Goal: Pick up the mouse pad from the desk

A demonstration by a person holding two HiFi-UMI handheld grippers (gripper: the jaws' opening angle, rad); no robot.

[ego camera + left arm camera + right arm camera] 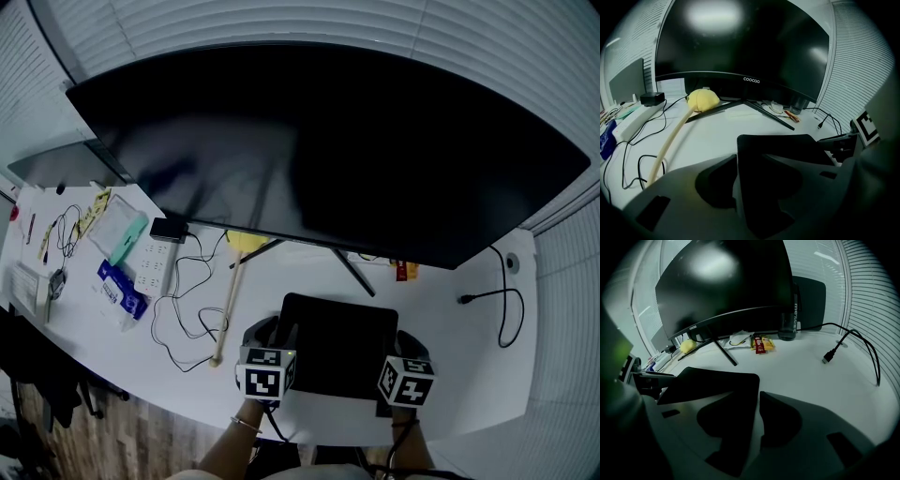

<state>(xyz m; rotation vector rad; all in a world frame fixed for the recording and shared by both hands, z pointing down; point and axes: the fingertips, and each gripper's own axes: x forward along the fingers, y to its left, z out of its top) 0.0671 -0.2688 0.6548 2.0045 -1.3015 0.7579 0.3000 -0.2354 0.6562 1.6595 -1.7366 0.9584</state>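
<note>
Just in front of the curved monitor (328,141), the black mouse pad (339,342) is lying flat on the white desk (469,349), its far edge sitting close to the monitor's 2 stand legs (354,274). Left gripper (274,336) is hovering at the pad's near corner below the monitor's left half. Its jaws are standing apart, with the pad's left edge running into the gap and nothing clamped. Right gripper (405,349) is doing the same at the other near corner, below the monitor's right half. Its jaws are spread wide, with the pad's right edge and a strip of bare desk showing between them. Cannot tell whether either gripper's tips are touching the pad.

Under the monitor's left half, a wooden stick with a yellow head (230,300) is lying on the desk, with thin black wires (183,309) looping beside it and a white power strip (152,267) further out. Under the monitor's right end, a black cable with a plug (465,300) is curling. A red-and-yellow packet (403,272) is lying by the stand.
</note>
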